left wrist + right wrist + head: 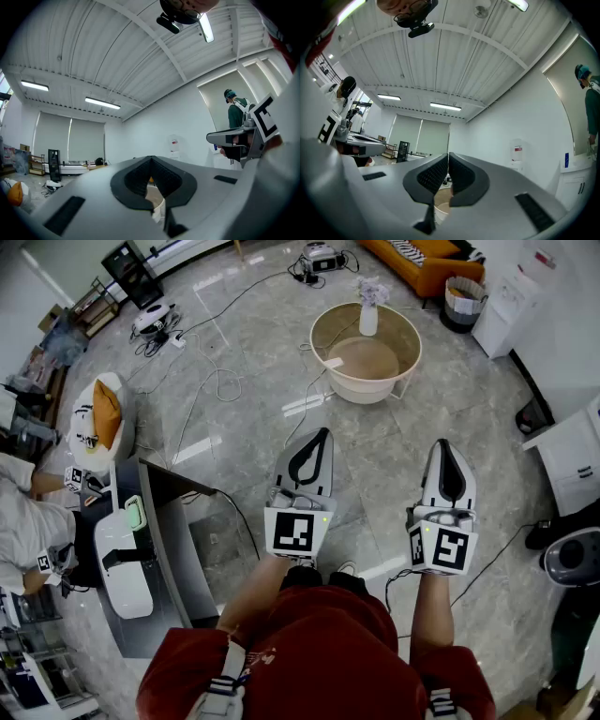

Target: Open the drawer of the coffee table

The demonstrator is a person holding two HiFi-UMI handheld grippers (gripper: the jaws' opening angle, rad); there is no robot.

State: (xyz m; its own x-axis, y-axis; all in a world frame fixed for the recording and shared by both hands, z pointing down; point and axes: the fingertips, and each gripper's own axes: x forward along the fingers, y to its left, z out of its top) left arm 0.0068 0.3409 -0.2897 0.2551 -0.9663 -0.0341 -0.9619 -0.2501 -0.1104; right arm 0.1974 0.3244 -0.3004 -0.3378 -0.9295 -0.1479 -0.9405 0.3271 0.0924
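Left tool (323,431) and right tool (448,442): both pinched together, empty, carried level side by side, apparently for the approach. Coffee table (413,341) well ahead on the floor (375,460), drawer not discernible, untouched.

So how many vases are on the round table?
1. The vase stands at the far side of the table, with flowers in it. Nothing on the table could hide another.
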